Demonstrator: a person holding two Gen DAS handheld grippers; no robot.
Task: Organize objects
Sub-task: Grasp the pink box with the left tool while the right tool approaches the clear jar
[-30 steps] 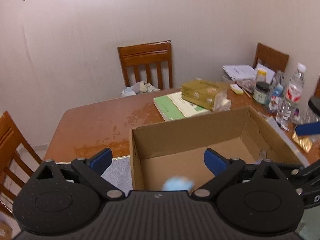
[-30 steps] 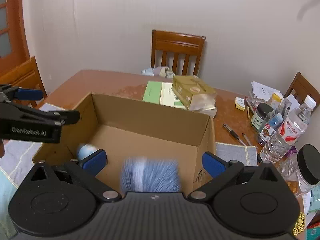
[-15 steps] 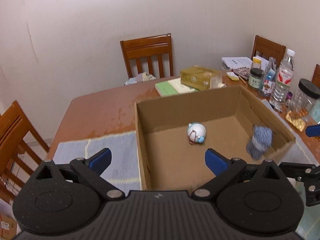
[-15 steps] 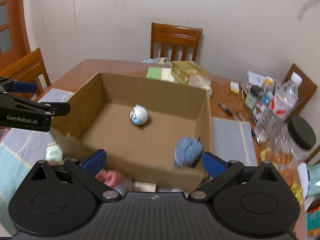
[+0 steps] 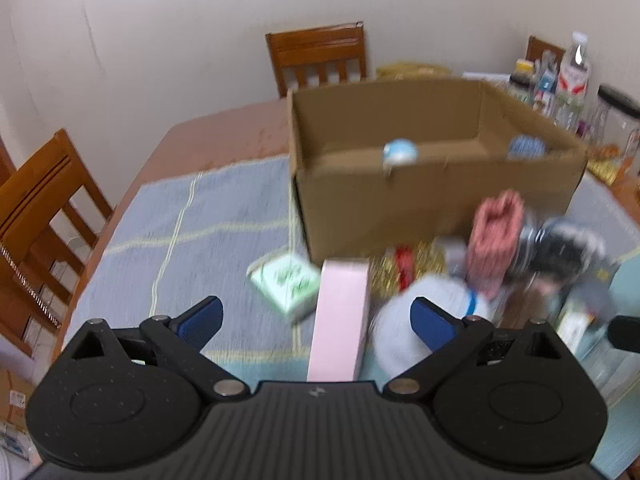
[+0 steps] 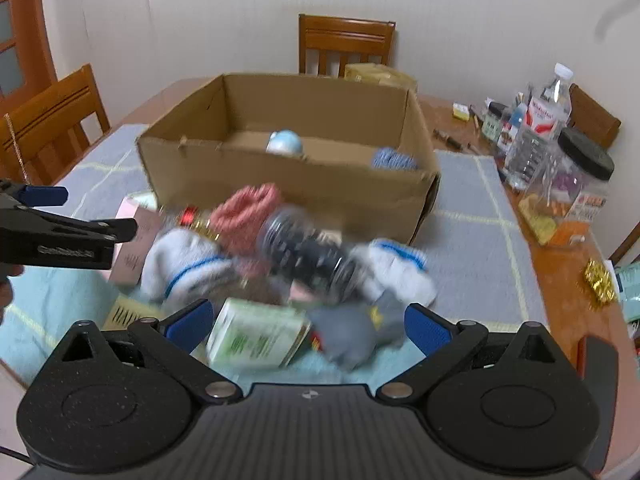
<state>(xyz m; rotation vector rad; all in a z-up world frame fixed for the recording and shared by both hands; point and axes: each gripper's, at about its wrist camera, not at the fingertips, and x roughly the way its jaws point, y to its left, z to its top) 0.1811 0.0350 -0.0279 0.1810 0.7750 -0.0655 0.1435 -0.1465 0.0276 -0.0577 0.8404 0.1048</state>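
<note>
An open cardboard box point(image 5: 436, 204) point(image 6: 288, 184) stands on the blue mat, holding a white-and-blue round toy point(image 5: 400, 152) point(image 6: 285, 142) and a blue knitted roll point(image 5: 526, 147) point(image 6: 394, 159). In front of it lies a blurred pile: a pink box point(image 5: 340, 320), a green-and-white carton point(image 5: 286, 282) point(image 6: 256, 338), a red knitted roll point(image 5: 496, 236) point(image 6: 248, 212), white socks point(image 6: 184, 264), a dark roll point(image 6: 308, 252). My left gripper point(image 5: 316, 320) is open above the pink box. My right gripper point(image 6: 306, 320) is open above the carton. Both are empty.
Bottles and jars point(image 6: 548, 128) crowd the right side of the wooden table point(image 5: 216, 136). A tissue box point(image 6: 376, 74) sits behind the cardboard box. Wooden chairs stand at the far side point(image 6: 344, 44) and on the left point(image 5: 36, 208). The left gripper shows at left in the right wrist view point(image 6: 60, 236).
Both grippers have pulled back from over the box toward the near edge. The toy and the blue roll now lie inside the box, and the pile has come into view.
</note>
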